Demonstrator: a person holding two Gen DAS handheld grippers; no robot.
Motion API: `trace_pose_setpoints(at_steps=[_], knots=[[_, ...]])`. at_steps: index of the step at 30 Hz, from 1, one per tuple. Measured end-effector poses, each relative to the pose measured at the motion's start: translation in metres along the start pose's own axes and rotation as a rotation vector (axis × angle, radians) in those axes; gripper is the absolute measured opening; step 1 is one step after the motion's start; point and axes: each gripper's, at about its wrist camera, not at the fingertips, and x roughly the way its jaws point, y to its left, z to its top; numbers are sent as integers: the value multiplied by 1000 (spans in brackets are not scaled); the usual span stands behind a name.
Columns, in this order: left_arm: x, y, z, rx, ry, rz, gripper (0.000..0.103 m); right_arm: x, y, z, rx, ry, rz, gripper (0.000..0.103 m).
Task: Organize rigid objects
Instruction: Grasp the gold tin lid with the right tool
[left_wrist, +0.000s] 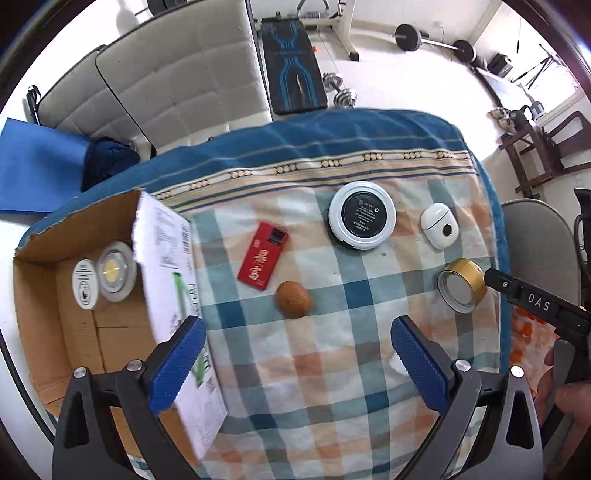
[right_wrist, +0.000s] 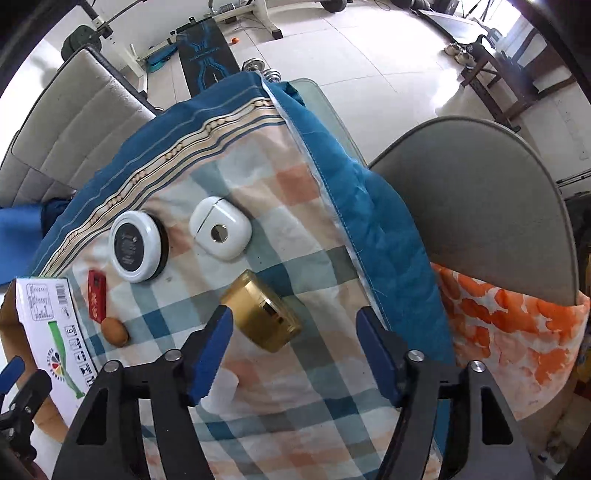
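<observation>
My right claw gapes wide, empty, around the gold tin at frame centre. I judge squaring both pads on its round wall before squeezing best.

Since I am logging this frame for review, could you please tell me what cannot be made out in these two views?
- Cardboard box: its near end is hidden behind the left gripper in the left wrist view, so only two round items inside show.
- Black label text on the white round tin: too small to read in either view.
- Small white object on the cloth: partly hidden by a finger of the right gripper; unidentifiable.
</observation>
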Motion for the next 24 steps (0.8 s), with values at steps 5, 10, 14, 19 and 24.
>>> trace_pose_setpoints(at_steps=[5, 10, 14, 19, 24], knots=[[22, -7, 6, -2, 34, 20, 103, 17, 5, -4, -12, 41, 97, 51], [29, 0, 4, -22, 53, 26, 103, 30, 36, -22, -110, 119, 154, 46], [29, 8, 5, -38, 59, 29, 103, 23, 36, -21, -70, 92, 209, 56], [28, 12, 14, -49, 46, 36, 103, 40, 42, -16, -50, 120, 182, 77], [36, 9, 20, -37, 61, 50, 103, 79, 66, -25, -91, 199, 104, 80]])
